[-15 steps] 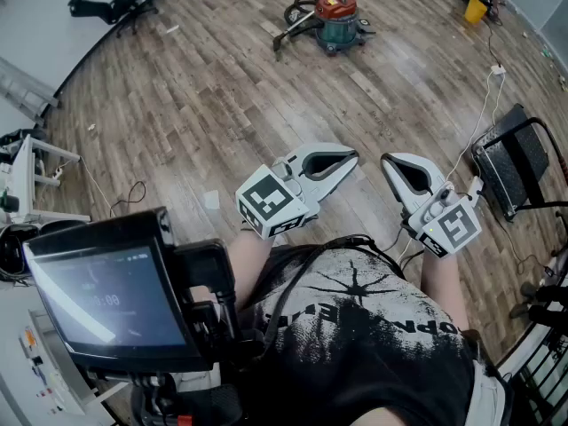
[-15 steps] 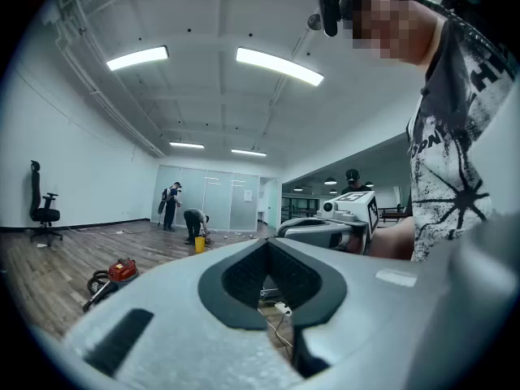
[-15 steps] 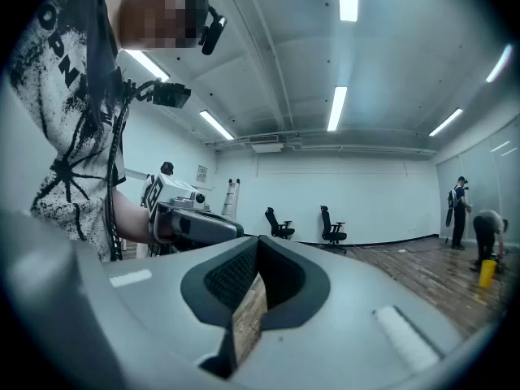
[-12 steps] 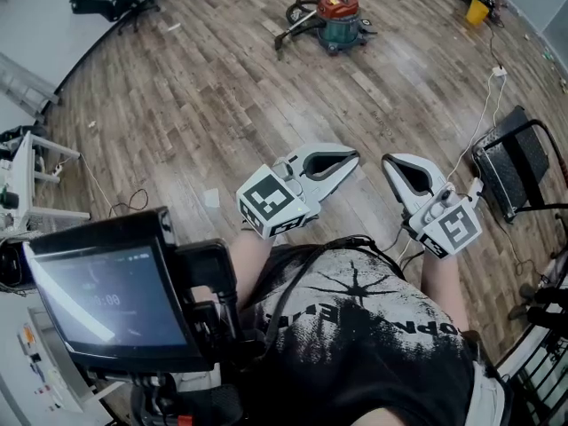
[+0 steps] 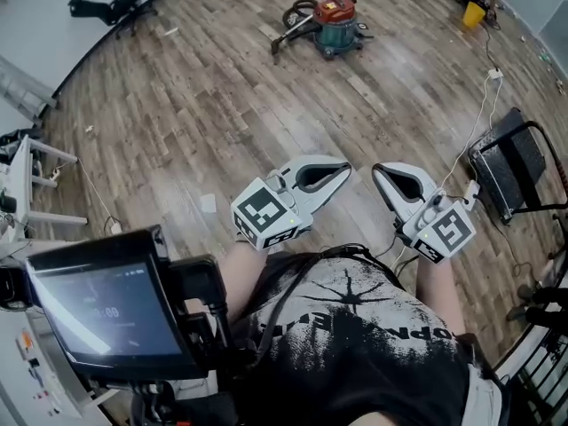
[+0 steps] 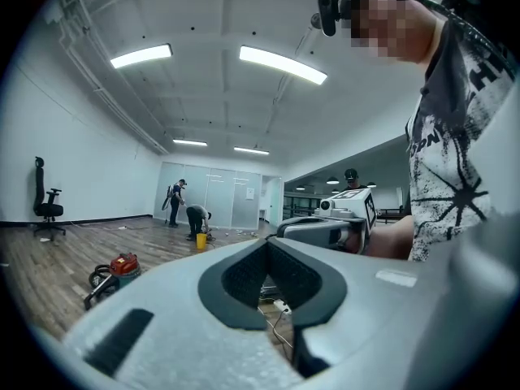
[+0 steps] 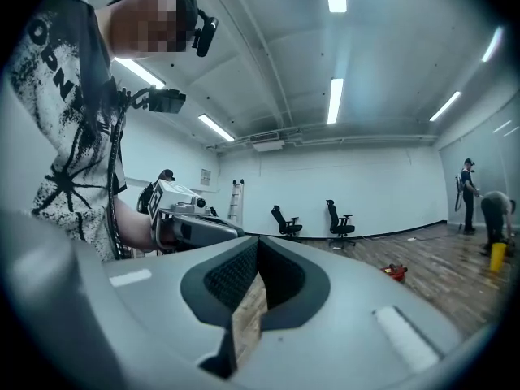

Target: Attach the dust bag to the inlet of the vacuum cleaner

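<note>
Grey left claw (image 5: 346, 169) and right claw (image 5: 376, 169), both clenched empty, have drawn back slightly.

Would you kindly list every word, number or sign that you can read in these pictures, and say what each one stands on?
"OPN": on the T-shirt; the rest of the print is unreadable.
Monitor screen: faint digits, too blurred to read.
Sign on the glass wall: too small to read.
Vacuum cleaner: no label legible.

Big, bright hall, wood underfoot.
Plank floor (image 5: 177, 105) runs out to white walls (image 7: 366, 185), long ceiling lights (image 6: 282, 63) glow overhead, two black office chairs (image 7: 286, 220) stand far off, and there's a glass partition (image 6: 219, 205) at the far end.
</note>
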Demonstrator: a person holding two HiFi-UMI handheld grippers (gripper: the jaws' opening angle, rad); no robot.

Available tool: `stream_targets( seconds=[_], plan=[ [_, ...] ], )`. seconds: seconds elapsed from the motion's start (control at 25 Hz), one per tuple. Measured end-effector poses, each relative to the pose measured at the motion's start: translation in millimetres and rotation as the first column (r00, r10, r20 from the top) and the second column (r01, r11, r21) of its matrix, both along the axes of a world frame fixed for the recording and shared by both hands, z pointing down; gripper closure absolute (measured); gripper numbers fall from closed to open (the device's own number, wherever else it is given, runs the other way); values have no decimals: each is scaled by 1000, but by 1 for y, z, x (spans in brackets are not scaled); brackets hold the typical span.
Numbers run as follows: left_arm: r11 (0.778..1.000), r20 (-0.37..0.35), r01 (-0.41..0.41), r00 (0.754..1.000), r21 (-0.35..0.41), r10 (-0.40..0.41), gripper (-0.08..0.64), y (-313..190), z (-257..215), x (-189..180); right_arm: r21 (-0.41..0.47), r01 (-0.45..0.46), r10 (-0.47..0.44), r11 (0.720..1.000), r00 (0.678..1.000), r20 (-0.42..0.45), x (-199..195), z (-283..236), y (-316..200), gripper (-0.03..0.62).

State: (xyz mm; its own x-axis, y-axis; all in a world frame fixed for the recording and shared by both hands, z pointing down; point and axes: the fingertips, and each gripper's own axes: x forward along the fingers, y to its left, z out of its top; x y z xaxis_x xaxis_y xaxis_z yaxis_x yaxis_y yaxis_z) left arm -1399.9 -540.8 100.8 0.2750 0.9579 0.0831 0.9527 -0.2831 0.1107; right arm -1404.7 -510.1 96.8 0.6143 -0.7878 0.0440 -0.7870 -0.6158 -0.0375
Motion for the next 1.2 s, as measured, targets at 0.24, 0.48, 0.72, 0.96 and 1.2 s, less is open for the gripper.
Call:
stream_targets(
  seconds=[0.24,0.48,0.72,0.96,1.2],
  plan=[
    [1000,15,4,1000,13,-4,557,2,7,-5,-82,15,-17,996,1000,-24,-6,11,-1,588],
    [1000,15,2,1000,30,-2,557,8,9,-7,-80,3,-5,997,1000,-30,-6,16,8,588],
    [998,10,8,1000,54,-8,557,21,9,-8,-55,-14,12,998,999,-36,-9,16,27,589],
    [997,36,-13,999,78,10,557,36,20,-11,-18,-26,26,999,1000,-16,-5,26,47,588],
    [996,80,-55,996,63,50,557,29,42,23,-33,-52,51,998,999,-7,29,37,35,588]
  ],
)
